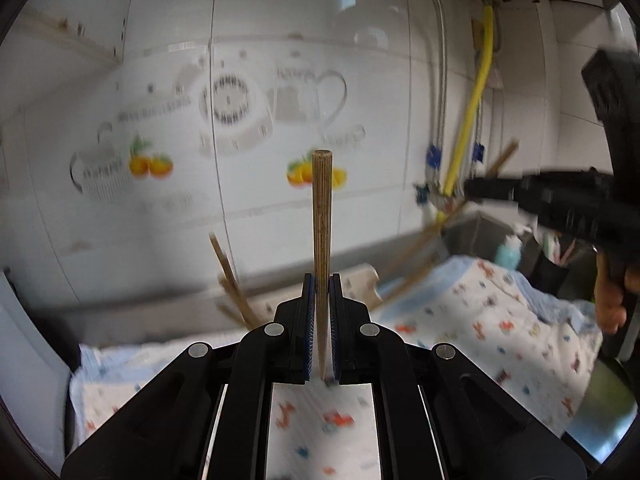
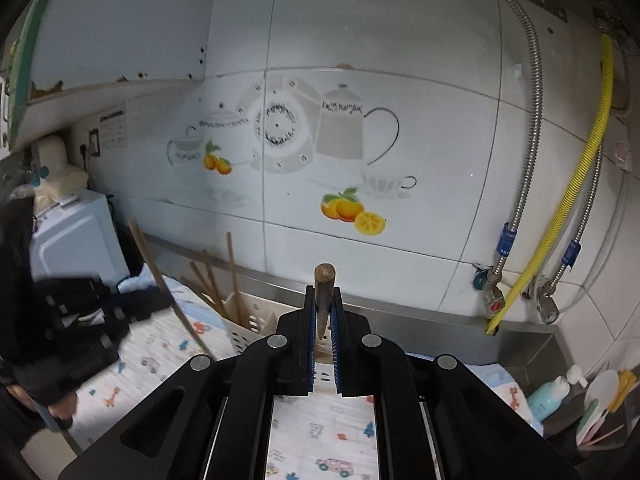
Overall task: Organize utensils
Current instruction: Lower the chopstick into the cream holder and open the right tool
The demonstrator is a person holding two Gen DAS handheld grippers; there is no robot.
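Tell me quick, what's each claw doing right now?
Left gripper: closed on a wooden chopstick.
Right gripper: closed on a darker wooden stick.

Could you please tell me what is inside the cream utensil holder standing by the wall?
Several wooden chopsticks stand in the utensil holder, leaning at different angles against its rim. Their lower ends are hidden by its wall, and the right gripper covers its right part.

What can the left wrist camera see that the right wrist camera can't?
Only the left wrist view shows the left gripper shut on a long chopstick.

Only the right wrist view shows the right gripper shut on a second chopstick, and a white appliance.

Both show the utensil holder, the patterned cloth and the yellow hose.
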